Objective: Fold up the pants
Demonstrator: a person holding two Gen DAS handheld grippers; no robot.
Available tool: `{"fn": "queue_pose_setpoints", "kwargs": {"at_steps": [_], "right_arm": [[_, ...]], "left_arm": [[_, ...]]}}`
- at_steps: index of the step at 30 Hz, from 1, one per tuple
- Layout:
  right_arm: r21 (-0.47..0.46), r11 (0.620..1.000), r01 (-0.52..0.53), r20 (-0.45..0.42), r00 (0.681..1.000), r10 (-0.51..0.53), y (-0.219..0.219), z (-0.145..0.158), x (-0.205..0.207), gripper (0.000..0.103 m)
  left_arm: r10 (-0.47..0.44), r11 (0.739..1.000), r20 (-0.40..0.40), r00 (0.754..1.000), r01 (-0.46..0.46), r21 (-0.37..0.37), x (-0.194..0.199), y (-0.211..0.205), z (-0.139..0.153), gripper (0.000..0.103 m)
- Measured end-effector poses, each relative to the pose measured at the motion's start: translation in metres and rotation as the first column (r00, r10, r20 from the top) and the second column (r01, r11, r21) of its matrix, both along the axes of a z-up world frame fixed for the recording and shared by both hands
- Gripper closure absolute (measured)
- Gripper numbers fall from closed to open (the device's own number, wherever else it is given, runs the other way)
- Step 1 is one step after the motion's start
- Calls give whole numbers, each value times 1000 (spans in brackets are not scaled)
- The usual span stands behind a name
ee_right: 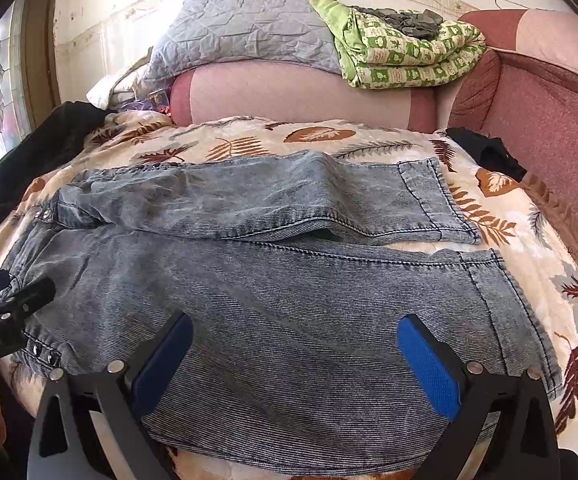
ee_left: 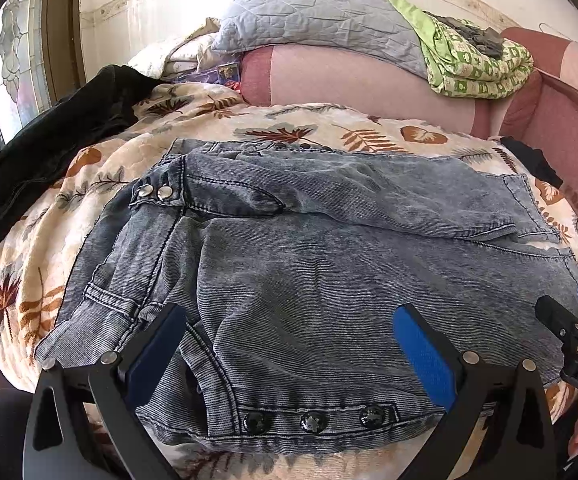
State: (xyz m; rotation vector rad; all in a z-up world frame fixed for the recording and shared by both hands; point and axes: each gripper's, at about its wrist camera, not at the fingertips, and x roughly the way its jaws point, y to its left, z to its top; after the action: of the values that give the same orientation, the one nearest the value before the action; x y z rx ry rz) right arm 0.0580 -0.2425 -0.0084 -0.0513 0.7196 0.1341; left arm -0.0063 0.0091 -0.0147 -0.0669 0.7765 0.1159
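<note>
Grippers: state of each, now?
Left gripper: open, holding nothing, over the jeans waistband.
Right gripper: open, holding nothing, over the near leg.

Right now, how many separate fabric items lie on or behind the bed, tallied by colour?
Grey-blue denim pants: 1
Black garments: 2
Grey quilted blanket: 1
Green patterned blanket: 1
Leaf-print bedspread: 1
Total: 6

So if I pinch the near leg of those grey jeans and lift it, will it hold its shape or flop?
The grey jeans will probably flop: they lie limp and creased, following the bedspread. The buttoned waistband looks thicker, so it may drag. The ribbed denim likely won't slip between the fingers.
</note>
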Motion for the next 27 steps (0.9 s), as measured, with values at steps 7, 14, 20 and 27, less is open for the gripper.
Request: {"fn": "queue_pose_setpoints", "kwargs": {"at_steps": [7,14,20,27], "right_arm": [[1,1000,4,-2,1000,-4,-1,1,0,0],[-5,1000,5,3,1000,-5,-1,2,0,0],[2,1000,8,3,1000,-8,-3,3,0,0],[30,999,24,8,1000,-25,-12,6,-2,0]], "left_arm": [[-1,1000,2,1000,1,12,0,-1,-1,0],[-1,1000,-4,1000,1,19,1,-1,-3,0],[0,1000,-3,1000,0,19,0,-1,-3,0],[5,999,-11,1000,-5,-32,1,6,-3,0]]}}
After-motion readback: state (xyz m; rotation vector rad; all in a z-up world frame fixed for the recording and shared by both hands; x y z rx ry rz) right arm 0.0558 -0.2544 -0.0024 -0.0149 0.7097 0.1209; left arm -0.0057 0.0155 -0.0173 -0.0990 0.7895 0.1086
